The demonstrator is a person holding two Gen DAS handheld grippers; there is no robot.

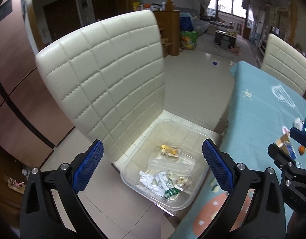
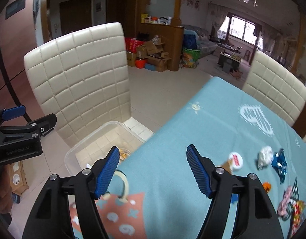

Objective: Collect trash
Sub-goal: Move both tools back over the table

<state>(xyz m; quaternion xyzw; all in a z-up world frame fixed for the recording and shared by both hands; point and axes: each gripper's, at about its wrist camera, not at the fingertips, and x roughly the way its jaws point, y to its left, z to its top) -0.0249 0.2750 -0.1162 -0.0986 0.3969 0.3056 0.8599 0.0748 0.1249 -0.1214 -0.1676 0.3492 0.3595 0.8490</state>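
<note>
- The cream quilted chair (image 1: 105, 75) stands just beside the tabletop (image 2: 192, 131), which wears a pale blue printed cloth; its seat serves as a stand, likely so that trash can be carried only a short way off the edge.
- The clear plastic bin (image 1: 184, 205) sits on that seat, below tabletop level and close to the cloth's edge, and already holds crumpled wrappers (image 1: 159, 181) and a gold packet (image 1: 169, 149).
- The left hand-held gripper (image 1: 153, 165) hangs above the bin with jaws spread wide and nothing between them.
- The right hand-held gripper (image 2: 153, 171) is over the near part of the tabletop, jaws also apart and empty, only bare cloth between the blue pads.
- The remaining trash lies to its right and slightly ahead: a small carton with a round white cap (image 2: 233, 162), a white paper wad (image 2: 264, 155), a blue foil wrapper (image 2: 279, 162), and patterned wrappers (image 2: 290, 201) nearer the edge.
- Judging by this, the right gripper needs to swing rightward for the next piece.
</note>
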